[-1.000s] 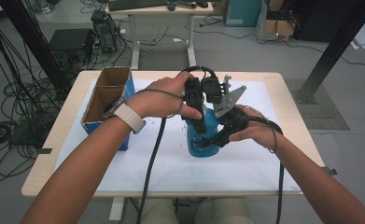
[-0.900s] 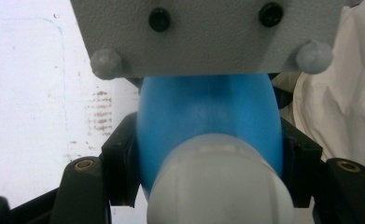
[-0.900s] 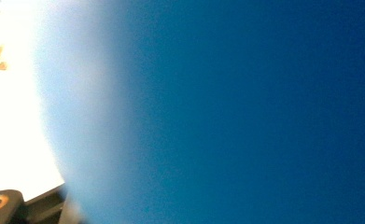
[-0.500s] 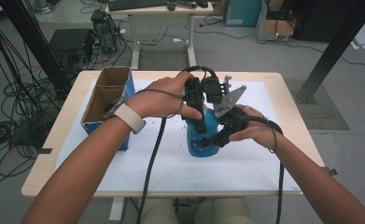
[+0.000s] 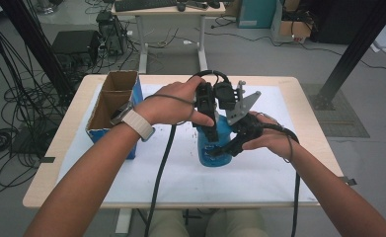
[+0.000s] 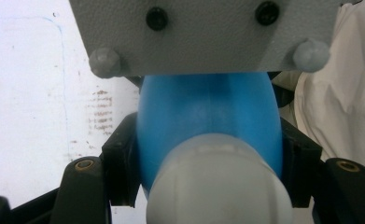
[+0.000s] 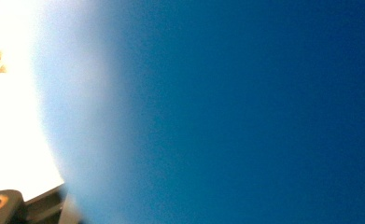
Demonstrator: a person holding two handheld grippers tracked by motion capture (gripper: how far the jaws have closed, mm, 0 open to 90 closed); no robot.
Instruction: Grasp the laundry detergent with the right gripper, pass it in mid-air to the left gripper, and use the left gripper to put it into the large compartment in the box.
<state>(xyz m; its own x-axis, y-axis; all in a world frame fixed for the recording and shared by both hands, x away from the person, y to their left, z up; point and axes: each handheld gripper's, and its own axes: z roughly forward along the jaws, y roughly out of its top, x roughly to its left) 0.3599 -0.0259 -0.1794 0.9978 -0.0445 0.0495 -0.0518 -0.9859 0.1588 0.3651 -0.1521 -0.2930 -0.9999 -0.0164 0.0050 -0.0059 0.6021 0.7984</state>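
Note:
A blue bottle [image 5: 215,144] with a whitish cap stands on the white sheet at the table's middle. My left gripper [image 5: 211,129] comes down on it from above, held by the left hand. In the left gripper view both black pads [image 6: 120,164] press on the sides of the blue bottle [image 6: 208,112], just past its cap [image 6: 217,184], so that gripper is shut on it. My right gripper [image 5: 226,147] grips the bottle's lower body from the right, its grey plate [image 5: 242,104] sticking up. The blurred blue bottle [image 7: 241,112] sits right against the lens in the right gripper view.
An open cardboard box [image 5: 112,101] with blue sides stands at the table's left edge. A white sheet [image 5: 259,175] covers most of the tabletop. Black cables [image 5: 158,168] trail from both grippers toward the near edge. A desk and equipment stand beyond the table.

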